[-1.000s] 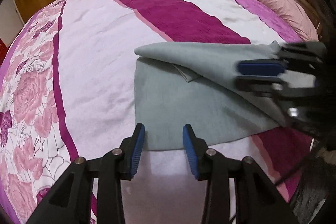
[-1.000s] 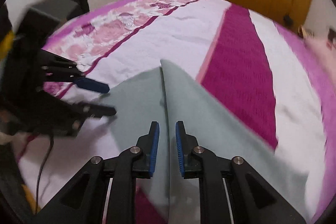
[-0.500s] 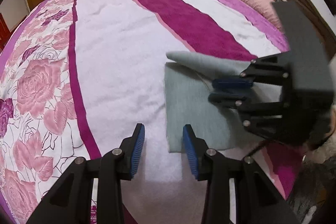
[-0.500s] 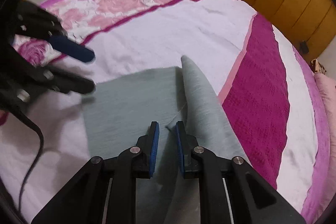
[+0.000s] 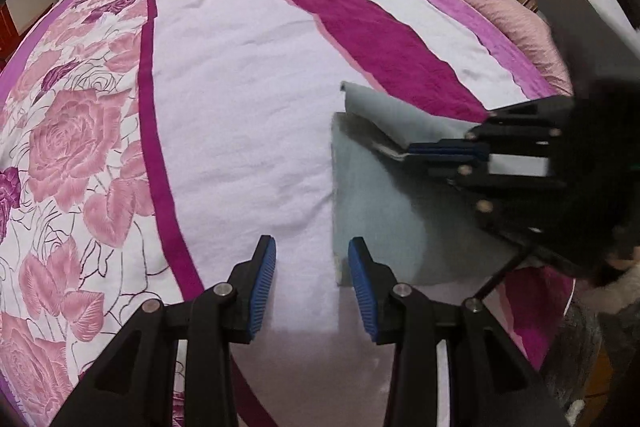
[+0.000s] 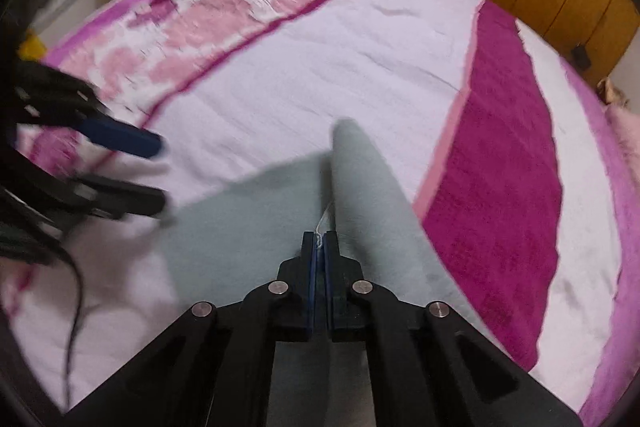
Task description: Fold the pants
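My right tool [image 6: 319, 247] was a little apart a moment ago, with the cloth loose between its two blue pads. Now the pads are pressed together and they pinch the edge of the grey pants [image 6: 248, 227], right at the tip of the tool. A thin white thread sticks out just past the pads. So I think I now have a real hold on the top layer, and I can lift it or pull it over.

The pants lie on the bed [image 5: 248, 75], already folded partway into a flat block. One long flap stands up a bit, running away from my right tool on its right side.

My left tool [image 5: 312, 271] is spread and holds nothing. The near corner of the pants lies between its pads and just ahead of them, closer to the right pad. Before, that tool sat more in front of the pants; now the pants are off to its right.

I think the next fold can start now. If the pinch only caught the thread or one thin layer, the flap may slip out.
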Tool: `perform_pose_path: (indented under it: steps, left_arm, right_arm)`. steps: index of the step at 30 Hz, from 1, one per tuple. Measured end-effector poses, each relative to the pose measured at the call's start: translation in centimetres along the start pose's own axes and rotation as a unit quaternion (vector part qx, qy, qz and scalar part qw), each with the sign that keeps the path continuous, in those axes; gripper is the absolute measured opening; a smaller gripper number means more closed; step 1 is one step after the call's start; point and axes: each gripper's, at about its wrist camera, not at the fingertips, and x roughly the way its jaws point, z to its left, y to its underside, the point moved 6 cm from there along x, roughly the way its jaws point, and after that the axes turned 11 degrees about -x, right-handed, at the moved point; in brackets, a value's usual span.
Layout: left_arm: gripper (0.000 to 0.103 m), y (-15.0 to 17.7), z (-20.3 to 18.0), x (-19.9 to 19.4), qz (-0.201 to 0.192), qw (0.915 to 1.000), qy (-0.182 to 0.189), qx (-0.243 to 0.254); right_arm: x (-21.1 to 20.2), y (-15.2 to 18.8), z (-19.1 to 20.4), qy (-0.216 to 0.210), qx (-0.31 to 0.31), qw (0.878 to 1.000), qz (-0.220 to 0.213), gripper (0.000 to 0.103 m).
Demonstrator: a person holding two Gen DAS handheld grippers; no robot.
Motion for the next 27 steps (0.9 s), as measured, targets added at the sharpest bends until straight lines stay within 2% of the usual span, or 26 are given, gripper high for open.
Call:
perform_pose_path:
  steps: [4,6,9,14,17,19,21,24,27]
  left_arm:
    - [0.039,-0.5,1.4,-0.2,-0.002,0.9999,-0.004,-0.016]
    - [0.039,-0.8,2.5,-0.4,-0.004,0.9996,-0.007,-0.028]
    - [0.039,-0.9,4.1,-0.5,-0.003,0.9987,-0.015,-0.048]
    - [0.039,-1.2,5.0,-0.9,-0.007,0.9982,-0.021,-0.055]
    - [0.039,-1.1,4.8,-1.0,-0.009,0.9983,-0.027,-0.051]
    - [0.039,-1.0,4.6,-0.9,-0.008,0.9985,-0.026,-0.047]
    - [0.039,-0.9,4.3,-0.9,-0.007,0.9987,-0.021,-0.046]
    - [0.039,-0.7,3.4,-0.7,0.0,0.999,0.0,-0.045]
    - [0.039,-0.2,1.3,-0.1,0.022,0.9973,0.056,-0.042]
  right_arm:
    - [-1.5,-2.6,2.2,-0.075,0.021,0.997,-0.017,0.002]
    - [-1.7,-3.9,3.0,-0.099,0.038,0.994,-0.021,0.002]
    - [-1.2,-5.2,3.4,-0.096,0.046,0.994,-0.017,0.002]
    - [1.0,-5.1,3.7,-0.107,0.064,0.992,0.009,0.002]
    - [2.8,-4.0,4.3,-0.13,0.066,0.989,0.035,0.004]
    - [3.1,-3.6,4.8,-0.144,0.064,0.987,0.031,0.008]
    - [2.0,-3.2,4.5,-0.155,0.074,0.985,0.014,0.02]
    - [-1.5,-1.0,3.3,-0.139,0.08,0.987,-0.013,0.024]
    - [-6.0,3.8,2.1,-0.099,0.057,0.993,-0.023,0.024]
